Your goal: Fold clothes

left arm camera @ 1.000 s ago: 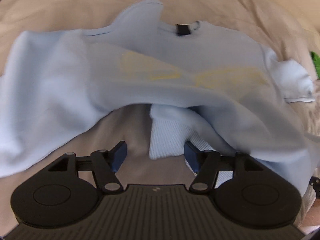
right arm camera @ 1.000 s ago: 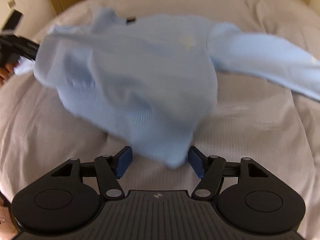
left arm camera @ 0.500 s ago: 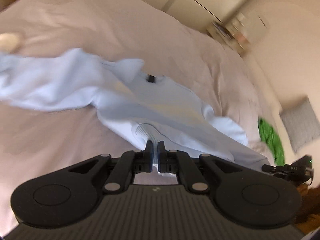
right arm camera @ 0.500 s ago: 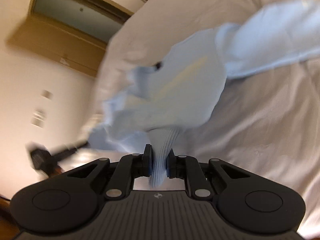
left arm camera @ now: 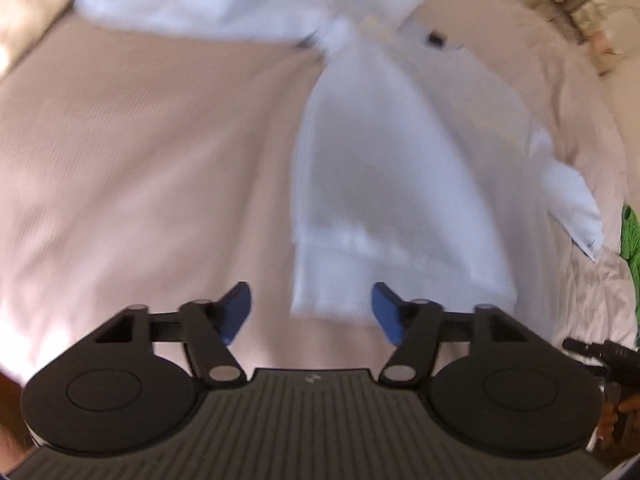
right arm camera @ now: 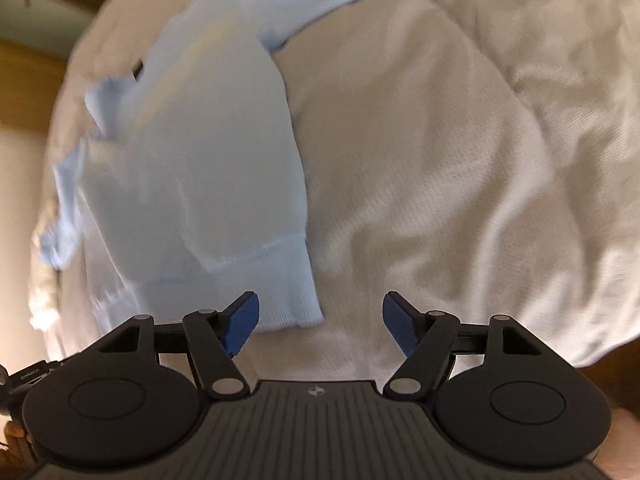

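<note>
A light blue sweatshirt (left arm camera: 392,168) lies on the bed with its ribbed hem nearest me and a sleeve stretched to the far left. My left gripper (left arm camera: 312,312) is open and empty, with the hem's left corner just beyond its fingers. In the right wrist view the same sweatshirt (right arm camera: 208,168) lies left of centre, its ribbed hem corner near the left finger. My right gripper (right arm camera: 320,320) is open and empty over the bedsheet. Both views are blurred by motion.
A beige bedsheet (left arm camera: 140,160) covers the bed, also seen wrinkled in the right wrist view (right arm camera: 460,160). A green cloth (left arm camera: 630,236) lies at the right edge. The other gripper's tip (left arm camera: 600,354) shows at lower right. Furniture stands at the far right.
Both grippers were shut on the sweatshirt's hem half a second ago. Both have opened and let it go, and the sweatshirt now lies stretched out on the bed.
</note>
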The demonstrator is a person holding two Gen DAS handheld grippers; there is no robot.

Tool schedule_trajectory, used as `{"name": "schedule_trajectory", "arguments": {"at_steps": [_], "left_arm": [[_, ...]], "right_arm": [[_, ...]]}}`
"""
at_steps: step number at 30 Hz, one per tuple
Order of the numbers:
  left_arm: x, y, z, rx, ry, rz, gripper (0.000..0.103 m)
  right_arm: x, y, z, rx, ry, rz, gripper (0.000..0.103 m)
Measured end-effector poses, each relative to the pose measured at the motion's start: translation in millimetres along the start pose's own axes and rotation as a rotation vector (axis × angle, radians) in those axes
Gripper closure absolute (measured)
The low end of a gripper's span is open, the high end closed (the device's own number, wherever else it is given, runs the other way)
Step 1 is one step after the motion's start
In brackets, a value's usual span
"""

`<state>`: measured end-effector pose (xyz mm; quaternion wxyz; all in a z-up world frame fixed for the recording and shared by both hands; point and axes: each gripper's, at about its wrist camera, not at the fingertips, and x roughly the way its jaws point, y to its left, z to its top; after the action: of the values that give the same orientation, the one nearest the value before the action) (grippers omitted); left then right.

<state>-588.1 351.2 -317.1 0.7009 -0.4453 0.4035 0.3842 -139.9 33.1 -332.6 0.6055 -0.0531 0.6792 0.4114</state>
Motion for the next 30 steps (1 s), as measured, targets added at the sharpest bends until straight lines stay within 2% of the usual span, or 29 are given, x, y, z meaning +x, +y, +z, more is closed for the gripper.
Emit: {"name": "schedule_trajectory", "arguments": {"at_steps": [3,5,6,7,8,9,10,11,13,16,18,20,23,26,27,28,30], "left_arm": [[27.2,-5.0,13.6,0.053,-0.011,0.012,0.036],[50.3,-7.7,18.6,0.039,0.006,-0.003,0.040],[61.9,-9.1,21.1,0.032,0.015,-0.011,0.055],[70.3,-11.7,22.5,0.037,0.019,-0.008,0.081],[69.1,-16.3,21.3,0.059,0.006,0.004,0.089],[61.7,-19.9,18.6,0.070,-0.019,-0.002,0.091],[51.5,-22.6,15.6,0.075,-0.046,-0.012,0.092],[36.0,-23.4,11.6,0.069,-0.075,-0.031,0.092],[-2.9,-22.0,0.3,0.059,-0.135,-0.048,0.092],[-43.9,-12.5,-21.7,0.037,-0.160,-0.033,0.091],[-39.9,-2.9,-39.6,0.011,-0.117,0.005,0.089],[-15.8,-0.7,-52.4,0.016,-0.070,0.069,0.087],[-0.8,-3.3,-63.8,0.034,-0.049,0.150,0.081],[6.5,-6.9,-73.5,0.055,-0.045,0.222,0.077],[8.9,-8.1,-76.7,0.062,-0.044,0.246,0.075],[6.6,-8.8,-79.5,0.059,-0.049,0.264,0.075],[-11.3,-12.0,-82.6,0.035,-0.082,0.246,0.075]], "right_arm": [[15.7,-2.2,-2.5,-0.015,-0.061,0.031,0.031],[28.4,-3.4,-4.3,-0.014,-0.097,0.053,0.030],[35.3,-4.3,-5.4,-0.004,-0.116,0.068,0.030],[41.8,-5.2,-6.4,0.007,-0.133,0.082,0.028],[45.2,-5.4,-6.4,0.029,-0.133,0.099,0.027],[48.6,-5.6,-6.5,0.051,-0.133,0.115,0.033],[51.5,-5.1,-6.1,0.069,-0.129,0.131,0.070],[49.9,0.5,-1.4,0.054,-0.092,0.136,0.086],[34.7,10.4,6.2,0.011,-0.059,0.166,0.088],[-2.5,23.5,15.0,-0.067,-0.059,0.236,0.089],[-20.0,26.0,13.2,-0.110,-0.069,0.242,0.089],[-27.9,25.8,9.8,-0.146,-0.062,0.226,0.089],[8.2,17.8,-2.9,-0.184,0.020,0.094,0.089],[32.5,12.0,-13.7,-0.179,0.059,-0.028,0.082],[38.9,10.8,-17.0,-0.181,0.068,-0.068,0.073],[31.6,15.7,-18.0,-0.219,0.042,-0.101,0.065],[17.1,26.0,-19.6,-0.296,-0.012,-0.166,0.063]]}}
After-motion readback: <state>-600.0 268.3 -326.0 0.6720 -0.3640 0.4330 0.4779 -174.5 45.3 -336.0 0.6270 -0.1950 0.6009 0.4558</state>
